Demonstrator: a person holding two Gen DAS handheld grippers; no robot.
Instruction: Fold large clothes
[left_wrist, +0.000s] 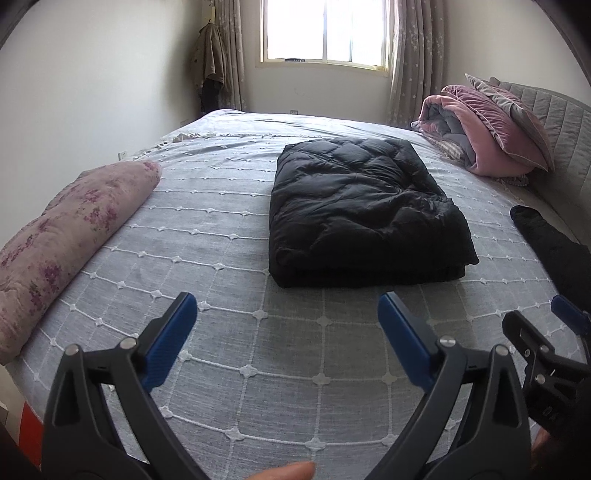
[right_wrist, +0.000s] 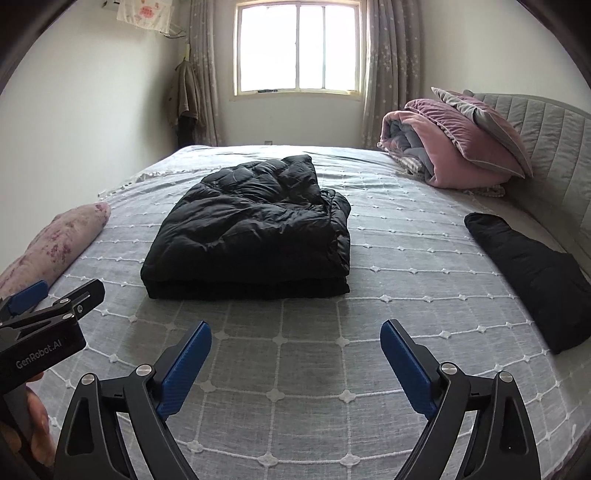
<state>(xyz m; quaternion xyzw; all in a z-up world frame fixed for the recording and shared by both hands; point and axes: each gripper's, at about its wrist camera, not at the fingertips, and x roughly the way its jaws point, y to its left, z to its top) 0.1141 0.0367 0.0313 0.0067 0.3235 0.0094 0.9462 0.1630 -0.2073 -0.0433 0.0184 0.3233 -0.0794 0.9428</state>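
A black puffer jacket (left_wrist: 364, 214) lies folded into a thick rectangle on the grey bedspread (left_wrist: 229, 266); it also shows in the right wrist view (right_wrist: 255, 232). My left gripper (left_wrist: 287, 308) is open and empty, held above the bedspread in front of the jacket. My right gripper (right_wrist: 295, 334) is open and empty too, also short of the jacket's near edge. The right gripper's side shows at the left wrist view's right edge (left_wrist: 543, 350), and the left gripper's side shows at the right wrist view's left edge (right_wrist: 48, 314).
A floral pink bolster (left_wrist: 70, 236) lies along the bed's left edge. A pink and grey quilt with a cushion (right_wrist: 458, 144) is piled by the grey headboard (right_wrist: 546, 147). Another black garment (right_wrist: 532, 273) lies at the right. A window (right_wrist: 297, 48) is at the far wall.
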